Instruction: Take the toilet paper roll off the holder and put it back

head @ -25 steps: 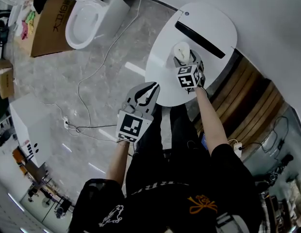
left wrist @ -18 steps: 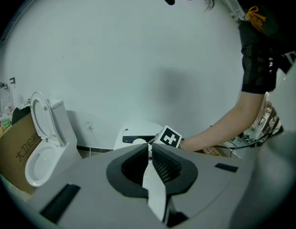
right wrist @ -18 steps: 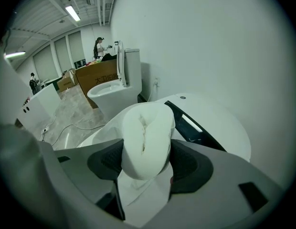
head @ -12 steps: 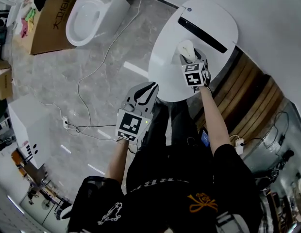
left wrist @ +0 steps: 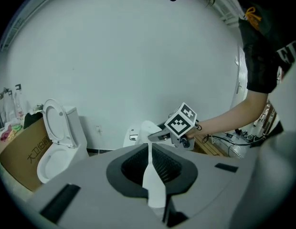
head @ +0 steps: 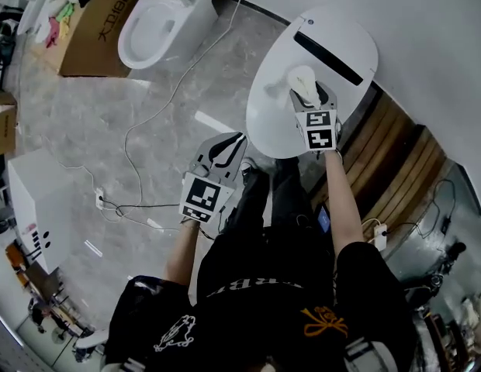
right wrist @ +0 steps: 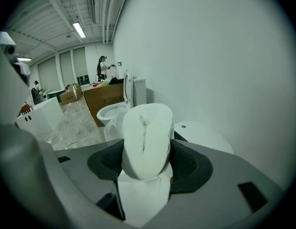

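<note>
The soft white toilet paper roll (right wrist: 145, 137) is squashed into an oval between the ribbed dark pads of the right gripper (head: 309, 95), above a smooth white oval tabletop (head: 271, 126). The left gripper (left wrist: 149, 156) hangs low, jaws pressed together on nothing.

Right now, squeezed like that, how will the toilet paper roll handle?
Probably soft: the toilet paper roll is squashed oval in the right hand-held gripper. Likely light: one grip carries it. Flattened like this, it seems less apt to roll.
</note>
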### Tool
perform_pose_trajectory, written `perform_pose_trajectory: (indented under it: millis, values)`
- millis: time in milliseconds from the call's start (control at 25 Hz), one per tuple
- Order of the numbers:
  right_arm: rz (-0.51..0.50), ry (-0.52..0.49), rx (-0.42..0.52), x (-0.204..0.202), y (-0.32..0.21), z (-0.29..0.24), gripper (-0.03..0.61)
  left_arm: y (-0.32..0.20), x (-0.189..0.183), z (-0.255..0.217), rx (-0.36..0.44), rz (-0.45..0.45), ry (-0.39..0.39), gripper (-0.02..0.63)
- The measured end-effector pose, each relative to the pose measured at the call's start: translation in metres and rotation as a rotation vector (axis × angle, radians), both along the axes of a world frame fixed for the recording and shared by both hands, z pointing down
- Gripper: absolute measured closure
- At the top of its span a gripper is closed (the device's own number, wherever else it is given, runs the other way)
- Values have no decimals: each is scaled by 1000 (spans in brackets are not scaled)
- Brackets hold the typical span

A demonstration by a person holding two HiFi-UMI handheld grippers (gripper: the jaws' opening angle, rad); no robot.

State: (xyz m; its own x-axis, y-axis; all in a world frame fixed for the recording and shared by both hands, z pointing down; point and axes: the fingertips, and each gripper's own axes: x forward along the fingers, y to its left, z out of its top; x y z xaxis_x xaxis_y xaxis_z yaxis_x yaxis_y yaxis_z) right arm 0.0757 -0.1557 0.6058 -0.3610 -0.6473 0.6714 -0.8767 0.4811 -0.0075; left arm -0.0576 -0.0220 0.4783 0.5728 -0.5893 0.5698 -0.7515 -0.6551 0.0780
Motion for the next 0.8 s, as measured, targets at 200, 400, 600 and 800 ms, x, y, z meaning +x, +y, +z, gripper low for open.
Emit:
perform_pose_trajectory:
  millis: [200, 400, 600, 800]
  values:
    - [-45, -8, 84, -20, 27, -65, 304, 24, -14, -28, 46, -10, 25, 578]
    - [-84, -17, 154, -40, 56, -126, 304, 46, -26, -57, 93, -16, 42, 577]
    - [-91, -39, 212, -54, 92, -179, 304, 74, -40, -83, 125, -37, 59, 578]
    - [-92, -39, 256, -63, 121, -216, 304, 98, -57, -102, 152, -72, 82, 578]
